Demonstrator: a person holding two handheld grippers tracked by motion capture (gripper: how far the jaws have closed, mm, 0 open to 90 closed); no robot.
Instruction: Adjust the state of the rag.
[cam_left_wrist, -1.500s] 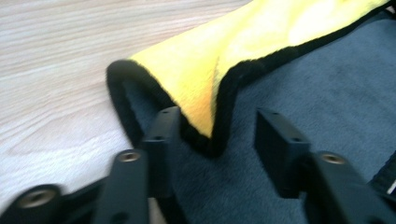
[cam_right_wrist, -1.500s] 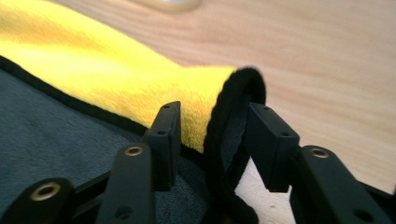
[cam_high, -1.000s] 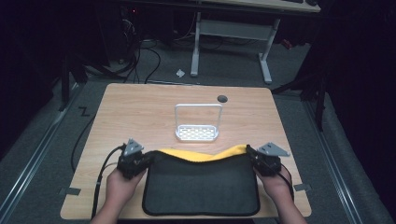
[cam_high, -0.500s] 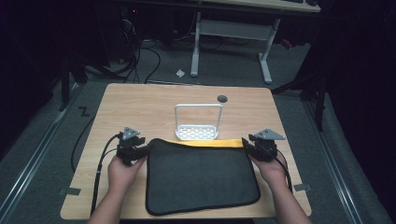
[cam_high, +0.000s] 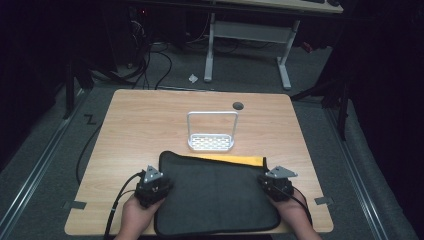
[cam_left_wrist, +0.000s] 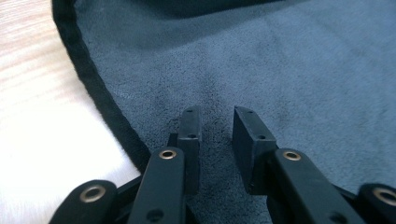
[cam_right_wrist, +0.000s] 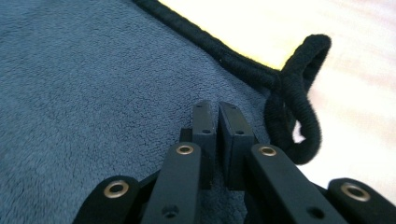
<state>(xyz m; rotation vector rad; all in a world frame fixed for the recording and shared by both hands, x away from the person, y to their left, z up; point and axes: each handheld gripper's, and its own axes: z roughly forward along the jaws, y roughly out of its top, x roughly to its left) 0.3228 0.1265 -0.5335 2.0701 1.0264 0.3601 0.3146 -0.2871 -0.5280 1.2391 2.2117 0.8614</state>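
My left tool is released and my right tool clenched empty on the dark towel, pressing it flat at lower centre.

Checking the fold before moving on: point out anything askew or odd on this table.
The dark cloth is folded unevenly: a yellow strip of its underside shows along the far edge, and the hanging loop sticks out at the right corner. The metal rack stands upright; nothing spilled.

Dark room, lit tabletop, overexposed gripper views
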